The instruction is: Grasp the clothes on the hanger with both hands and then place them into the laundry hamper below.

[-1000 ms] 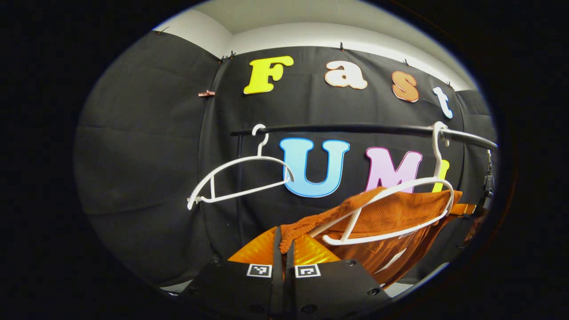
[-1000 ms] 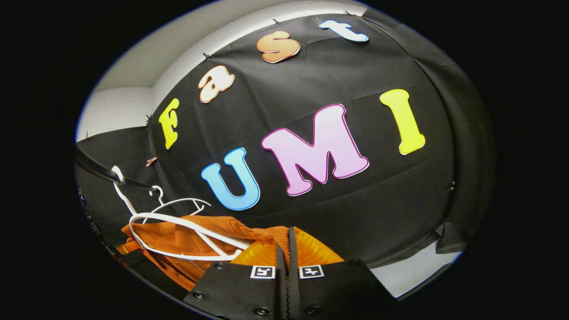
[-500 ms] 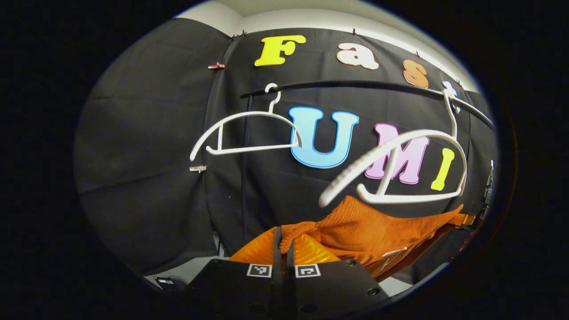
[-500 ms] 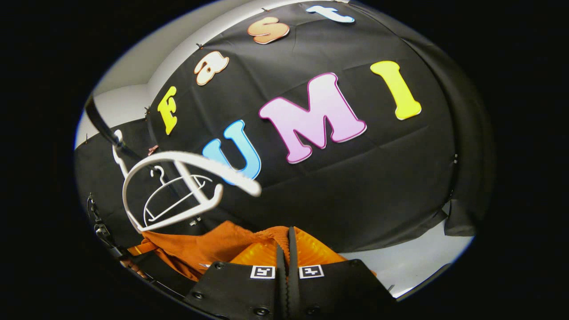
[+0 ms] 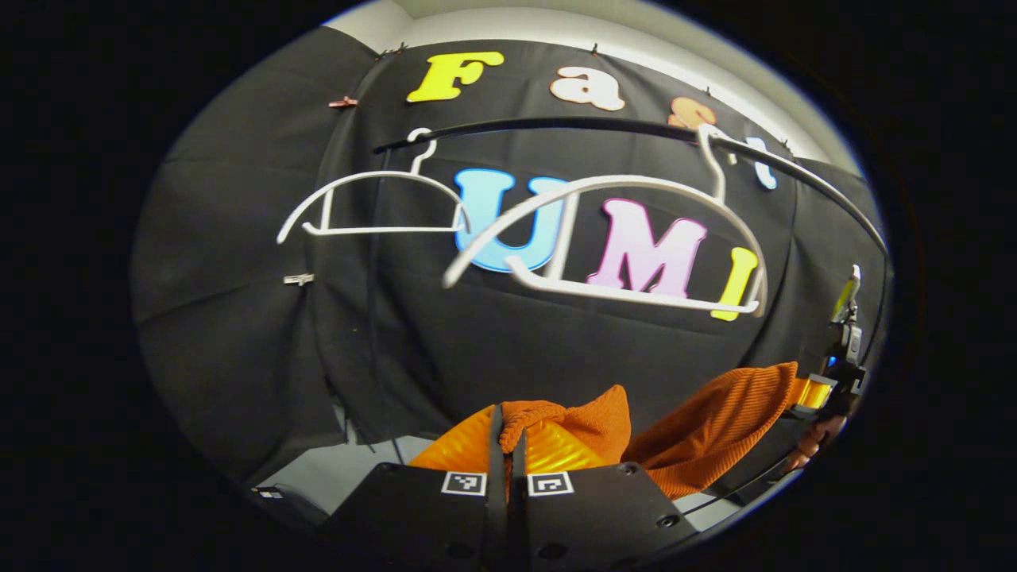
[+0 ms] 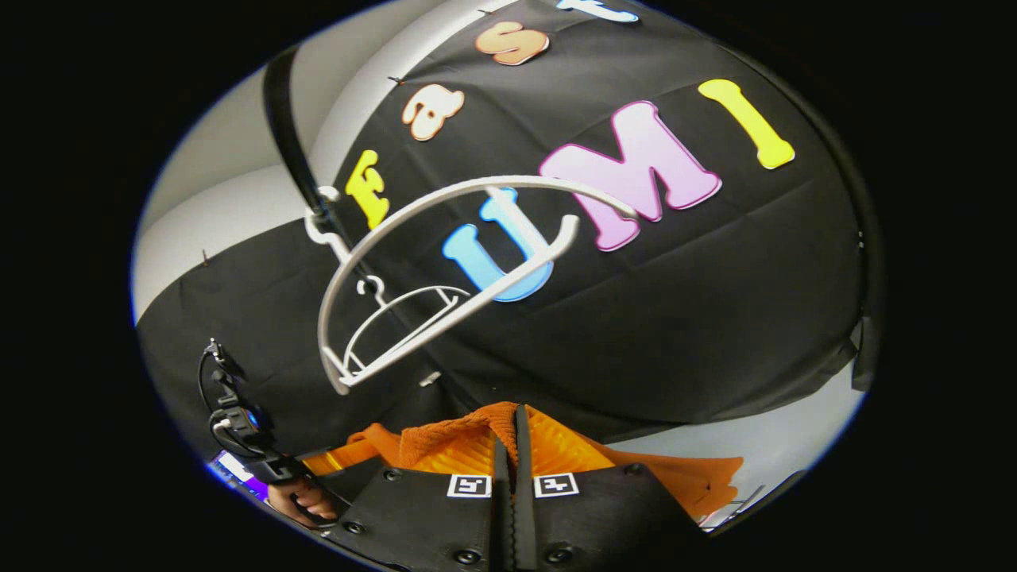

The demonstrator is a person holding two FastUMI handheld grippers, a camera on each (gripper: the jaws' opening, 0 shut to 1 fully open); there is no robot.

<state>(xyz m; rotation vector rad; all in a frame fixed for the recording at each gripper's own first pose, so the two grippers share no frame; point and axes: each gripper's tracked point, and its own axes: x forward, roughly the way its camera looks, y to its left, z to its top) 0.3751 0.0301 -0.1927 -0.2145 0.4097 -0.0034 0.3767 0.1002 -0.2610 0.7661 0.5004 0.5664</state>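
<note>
Since a second ago: the orange garment [image 5: 715, 429] has come off the near hanger [image 5: 620, 238] and now hangs below it, well apart; both my hands have dropped lower.
Left fingers [image 5: 507, 445]: pressed together on a bunched fold of the orange knit, no gap between them.
Right fingers [image 6: 512, 445]: likewise closed tight on a fold of the same garment [image 6: 445, 437] (cloth spills out to both sides of them).
Garment: stretched between my two hands, sagging in the middle, clear of both hangers.
Near hanger: white, bare, on the black rail [image 5: 556, 125], tilted.
Far hanger [image 5: 365, 202]: white, bare, further left along the rail in the left gripper view.
Other hand: in the left gripper view my right hand [image 5: 810, 453] shows at the far right edge, at the garment's end; in the right gripper view my left hand [image 6: 306, 500] shows at lower left.
Hamper: I cannot tell where it is.
</note>
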